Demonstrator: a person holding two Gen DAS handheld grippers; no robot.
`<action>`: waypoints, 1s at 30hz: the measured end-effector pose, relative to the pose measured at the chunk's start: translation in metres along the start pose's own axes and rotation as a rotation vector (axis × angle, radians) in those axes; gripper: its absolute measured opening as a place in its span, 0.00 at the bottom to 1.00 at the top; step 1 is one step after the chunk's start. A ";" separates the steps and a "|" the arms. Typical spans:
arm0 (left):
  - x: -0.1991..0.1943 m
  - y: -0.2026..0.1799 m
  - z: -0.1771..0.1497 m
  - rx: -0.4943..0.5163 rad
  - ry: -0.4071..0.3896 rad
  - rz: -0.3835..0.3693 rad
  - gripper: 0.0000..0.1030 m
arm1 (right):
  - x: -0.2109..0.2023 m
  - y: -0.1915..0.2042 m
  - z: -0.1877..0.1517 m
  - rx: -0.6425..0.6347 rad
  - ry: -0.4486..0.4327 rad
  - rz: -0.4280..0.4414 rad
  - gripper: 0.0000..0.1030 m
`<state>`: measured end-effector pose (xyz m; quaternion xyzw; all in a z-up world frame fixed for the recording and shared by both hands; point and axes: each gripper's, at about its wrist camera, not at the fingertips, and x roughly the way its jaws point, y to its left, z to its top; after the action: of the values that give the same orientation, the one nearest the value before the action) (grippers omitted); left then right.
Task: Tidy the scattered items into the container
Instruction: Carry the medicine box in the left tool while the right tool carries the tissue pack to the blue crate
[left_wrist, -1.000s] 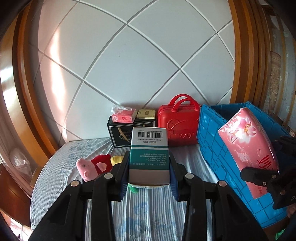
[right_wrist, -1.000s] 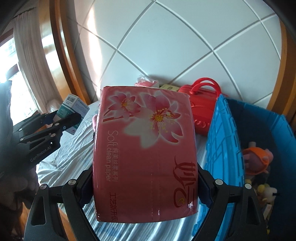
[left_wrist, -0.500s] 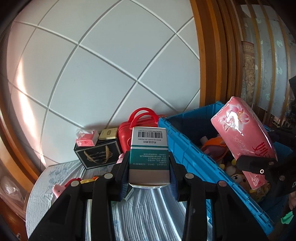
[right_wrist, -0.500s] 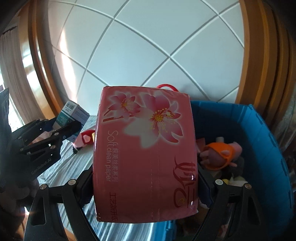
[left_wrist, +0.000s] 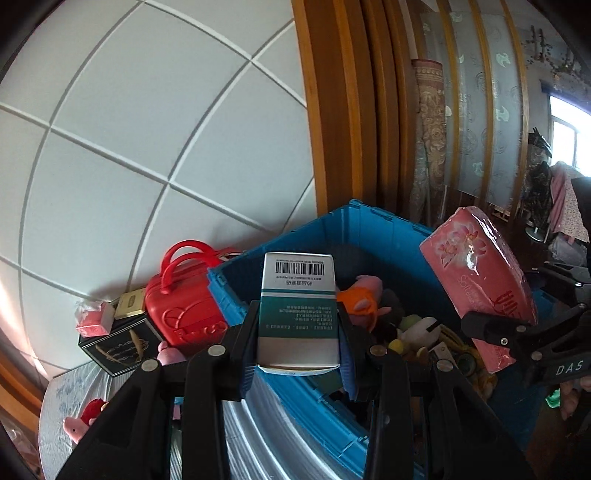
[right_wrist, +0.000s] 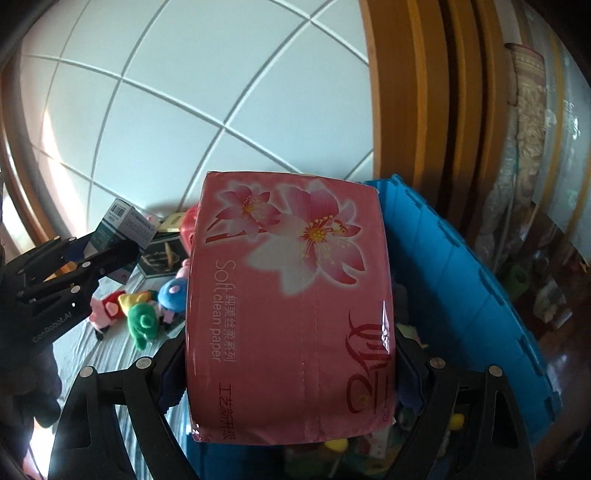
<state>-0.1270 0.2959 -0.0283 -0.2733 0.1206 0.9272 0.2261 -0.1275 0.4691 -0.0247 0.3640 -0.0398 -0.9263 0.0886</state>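
Mid-task; one blue crate (left_wrist: 376, 236) already has a pile of soft toys inside, too jumbled to count; your two loads hang over it, not yet dropped. One pink tissue pack (right_wrist: 291, 306) clamped in your right gripper (right_wrist: 291, 373) above the crate; one green-and-white box (left_wrist: 298, 314) pinched in your left gripper (left_wrist: 299, 343) over the near rim. Left on the bed (left_wrist: 62, 398): one red case (left_wrist: 181, 314), one black box (left_wrist: 118, 343), some three or four plush toys (right_wrist: 142, 321).
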 end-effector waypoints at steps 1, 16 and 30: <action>0.004 -0.007 0.004 0.009 0.000 -0.012 0.35 | -0.001 -0.008 -0.001 0.013 0.000 -0.012 0.87; 0.061 -0.080 0.064 0.111 0.012 -0.126 0.35 | -0.019 -0.097 -0.028 0.121 -0.004 -0.182 0.87; 0.079 -0.094 0.087 0.118 -0.005 -0.149 0.35 | -0.015 -0.134 -0.026 0.155 0.011 -0.218 0.87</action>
<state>-0.1797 0.4356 -0.0111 -0.2655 0.1537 0.8997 0.3106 -0.1164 0.6030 -0.0522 0.3769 -0.0710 -0.9226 -0.0409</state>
